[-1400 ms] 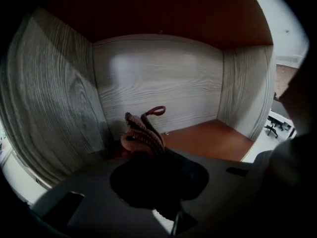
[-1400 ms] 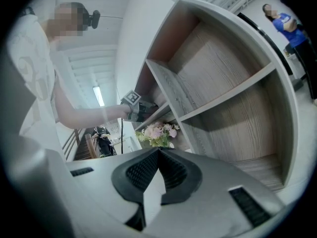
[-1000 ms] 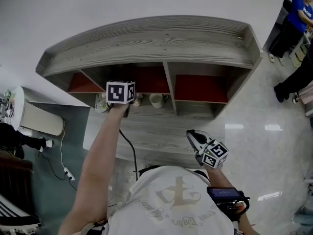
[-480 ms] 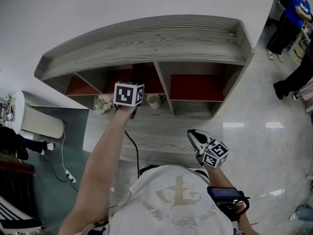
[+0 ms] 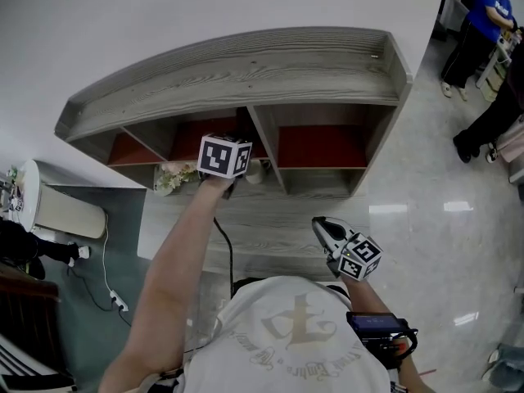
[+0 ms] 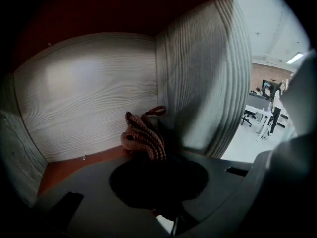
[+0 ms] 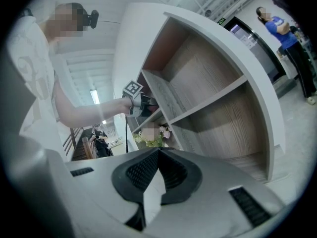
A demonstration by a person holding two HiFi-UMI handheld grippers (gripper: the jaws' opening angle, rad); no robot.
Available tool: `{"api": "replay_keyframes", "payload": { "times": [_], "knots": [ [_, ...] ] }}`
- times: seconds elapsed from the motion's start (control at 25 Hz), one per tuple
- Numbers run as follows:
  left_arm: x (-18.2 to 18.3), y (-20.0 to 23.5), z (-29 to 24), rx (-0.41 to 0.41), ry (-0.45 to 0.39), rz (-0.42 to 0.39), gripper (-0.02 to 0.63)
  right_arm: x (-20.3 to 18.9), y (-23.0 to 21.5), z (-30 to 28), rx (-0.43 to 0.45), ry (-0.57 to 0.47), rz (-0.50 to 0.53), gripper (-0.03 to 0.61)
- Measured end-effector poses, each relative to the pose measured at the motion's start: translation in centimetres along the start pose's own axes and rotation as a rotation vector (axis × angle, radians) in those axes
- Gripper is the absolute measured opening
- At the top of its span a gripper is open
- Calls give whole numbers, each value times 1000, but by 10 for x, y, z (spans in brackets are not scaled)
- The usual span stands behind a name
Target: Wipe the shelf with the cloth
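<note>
The grey wooden shelf (image 5: 246,72) has red-backed compartments. My left gripper (image 5: 225,160) reaches into the middle compartment, and its marker cube hides the jaws in the head view. In the left gripper view my left gripper (image 6: 151,157) is shut on a pink and brown knitted cloth (image 6: 143,135), which sits at the compartment's corner where the wooden wall (image 6: 89,93) meets the upright divider (image 6: 203,83). My right gripper (image 5: 334,237) hangs shut and empty near the person's chest, away from the shelf. The right gripper view shows my right gripper (image 7: 157,157), the shelf (image 7: 208,98) and the left arm reaching in.
A bunch of flowers (image 5: 168,176) and a white mug (image 5: 255,169) stand on the lower ledge beside my left gripper. A white appliance (image 5: 61,205) and a cable (image 5: 223,248) lie at the left. People (image 5: 479,23) stand on the shiny floor at the far right.
My left gripper has slid to the right along the middle compartment with the cloth, and its cube now partly covers the mug. The right gripper has stayed put.
</note>
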State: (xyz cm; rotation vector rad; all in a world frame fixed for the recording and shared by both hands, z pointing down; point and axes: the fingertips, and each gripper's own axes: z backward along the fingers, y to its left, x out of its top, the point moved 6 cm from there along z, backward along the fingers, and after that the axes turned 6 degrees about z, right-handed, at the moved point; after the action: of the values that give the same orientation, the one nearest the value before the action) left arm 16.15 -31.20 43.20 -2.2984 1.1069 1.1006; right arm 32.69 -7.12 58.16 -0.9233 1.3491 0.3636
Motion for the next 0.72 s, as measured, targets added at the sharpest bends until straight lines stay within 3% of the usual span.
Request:
{"api": "replay_keyframes", "payload": {
  "times": [0.4, 0.72],
  "knots": [
    [-2, -21, 1, -103, 21, -6, 61, -3, 7, 4, -19, 5, -8, 5],
    [-15, -25, 14, -147, -8, -11, 61, -2, 20, -9, -35, 7, 12, 5]
  ]
}}
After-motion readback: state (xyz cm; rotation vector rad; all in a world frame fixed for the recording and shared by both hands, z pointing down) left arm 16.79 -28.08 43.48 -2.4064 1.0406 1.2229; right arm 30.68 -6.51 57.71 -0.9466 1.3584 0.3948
